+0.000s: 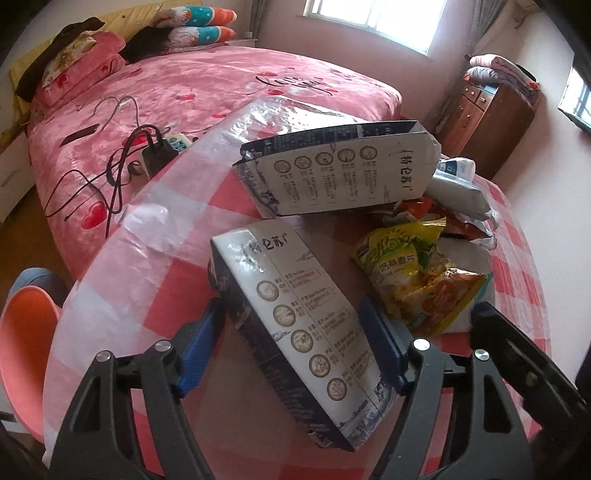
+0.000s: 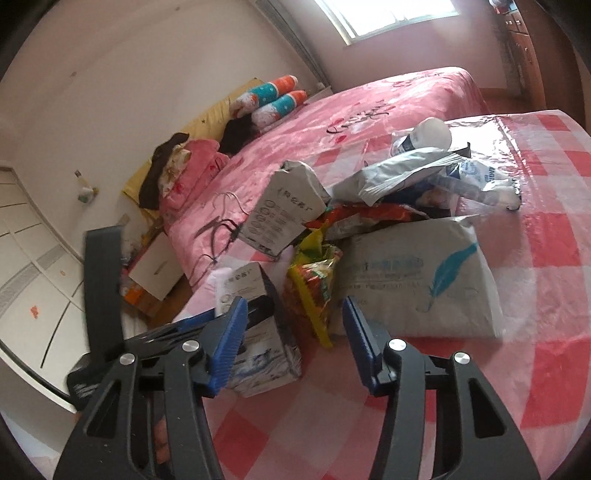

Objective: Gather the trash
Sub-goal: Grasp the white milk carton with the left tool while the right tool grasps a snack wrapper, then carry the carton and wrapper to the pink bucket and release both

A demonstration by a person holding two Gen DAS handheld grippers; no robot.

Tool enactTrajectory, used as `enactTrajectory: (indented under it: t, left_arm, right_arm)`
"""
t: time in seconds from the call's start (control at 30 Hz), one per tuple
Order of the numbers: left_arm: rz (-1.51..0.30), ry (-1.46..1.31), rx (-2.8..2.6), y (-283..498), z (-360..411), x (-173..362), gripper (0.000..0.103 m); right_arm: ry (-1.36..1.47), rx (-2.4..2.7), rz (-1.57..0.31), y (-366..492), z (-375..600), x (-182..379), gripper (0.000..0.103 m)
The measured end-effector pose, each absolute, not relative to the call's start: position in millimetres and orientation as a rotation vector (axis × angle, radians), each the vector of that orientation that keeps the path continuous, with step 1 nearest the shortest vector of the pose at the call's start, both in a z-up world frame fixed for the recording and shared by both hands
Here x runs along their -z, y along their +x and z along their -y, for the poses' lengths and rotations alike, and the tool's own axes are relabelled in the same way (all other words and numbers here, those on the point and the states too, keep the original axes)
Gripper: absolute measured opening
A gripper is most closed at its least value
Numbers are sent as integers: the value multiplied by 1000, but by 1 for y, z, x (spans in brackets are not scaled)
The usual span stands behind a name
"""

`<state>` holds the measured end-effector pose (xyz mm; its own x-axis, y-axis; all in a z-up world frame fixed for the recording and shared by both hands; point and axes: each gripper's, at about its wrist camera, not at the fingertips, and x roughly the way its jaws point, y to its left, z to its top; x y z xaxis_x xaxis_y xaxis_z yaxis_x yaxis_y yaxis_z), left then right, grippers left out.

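Hand-held gripper, left (image 1: 291, 332): jaws part open astride the near milk carton (image 1: 295, 317) on the counter (image 1: 147, 280), pads not yet pressing. Close squarely across its narrow sides. Right hand-held gripper (image 2: 293, 332): part open, empty, snack bag (image 2: 314, 280) at 12 o'clock between its jaws.

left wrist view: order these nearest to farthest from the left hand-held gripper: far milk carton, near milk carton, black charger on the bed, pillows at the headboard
1. Near milk carton: between the left hand-held gripper fingers.
2. Far milk carton: further back on the table, lying on its side.
3. Black charger: on the bed, beyond the table edge, left.
4. Pillows: at the headboard, top left.
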<state>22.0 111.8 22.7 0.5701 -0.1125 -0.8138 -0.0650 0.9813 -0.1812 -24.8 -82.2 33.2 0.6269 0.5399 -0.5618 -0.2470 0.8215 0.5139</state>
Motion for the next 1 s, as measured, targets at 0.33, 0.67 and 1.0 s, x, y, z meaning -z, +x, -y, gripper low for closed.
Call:
enactTrajectory:
  t: [0.33,0.67,1.0]
  left_arm:
    - [-971,-248,45,26,-116,-14,76]
    - [-943,-304,79,18,-124,-12,69]
    - [-924,-332,98,-1,-132,-15,61]
  right_arm:
    - [457,-504,-809,2,77,-17,52]
    - [517,-507,-822,11,81,-7,31]
    - [517,-485,-813,-13,79,-14,25]
